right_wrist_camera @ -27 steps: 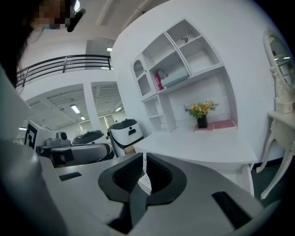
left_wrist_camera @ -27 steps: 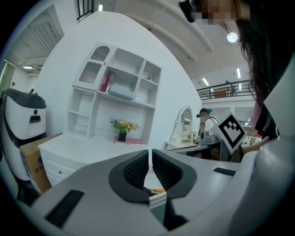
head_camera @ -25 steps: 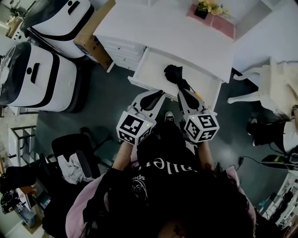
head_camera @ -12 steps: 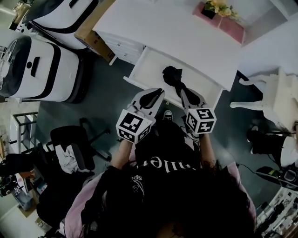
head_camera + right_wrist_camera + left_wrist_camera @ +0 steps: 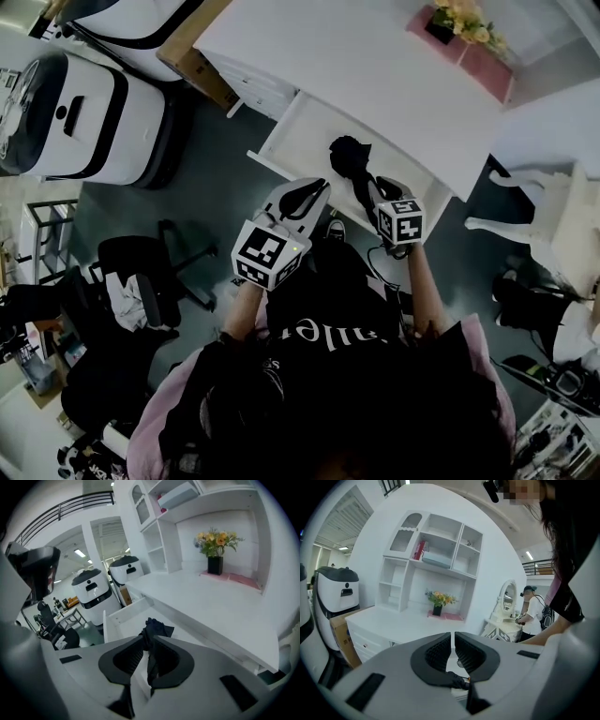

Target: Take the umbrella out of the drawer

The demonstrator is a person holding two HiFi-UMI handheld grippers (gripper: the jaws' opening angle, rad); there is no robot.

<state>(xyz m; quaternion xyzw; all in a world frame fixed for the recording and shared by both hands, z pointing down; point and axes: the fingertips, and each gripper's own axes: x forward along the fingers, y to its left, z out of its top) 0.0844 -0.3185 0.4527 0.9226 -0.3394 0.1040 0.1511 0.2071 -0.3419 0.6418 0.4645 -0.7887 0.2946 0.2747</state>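
Note:
A black folded umbrella (image 5: 349,159) lies in the open white drawer (image 5: 292,141) of the desk (image 5: 375,75). My right gripper (image 5: 377,190) reaches down over the drawer's front edge and is shut on the umbrella's near end. In the right gripper view the dark umbrella (image 5: 154,629) runs forward from between the pads of the right gripper (image 5: 146,645). My left gripper (image 5: 307,194) hovers just left of it at the drawer's front, shut and holding nothing. In the left gripper view the left gripper (image 5: 453,649) points level across the desk.
A flower pot (image 5: 461,21) on a pink mat stands at the desk's back. Two white-and-black machines (image 5: 84,108) and a cardboard box (image 5: 192,67) stand to the left, a black office chair (image 5: 141,281) nearer. A white chair (image 5: 553,211) is at the right, a person (image 5: 533,611) beyond.
My right gripper has dropped and reached forward toward the drawer, still on the umbrella's end. The left gripper has edged forward a little. The umbrella still lies in the drawer.

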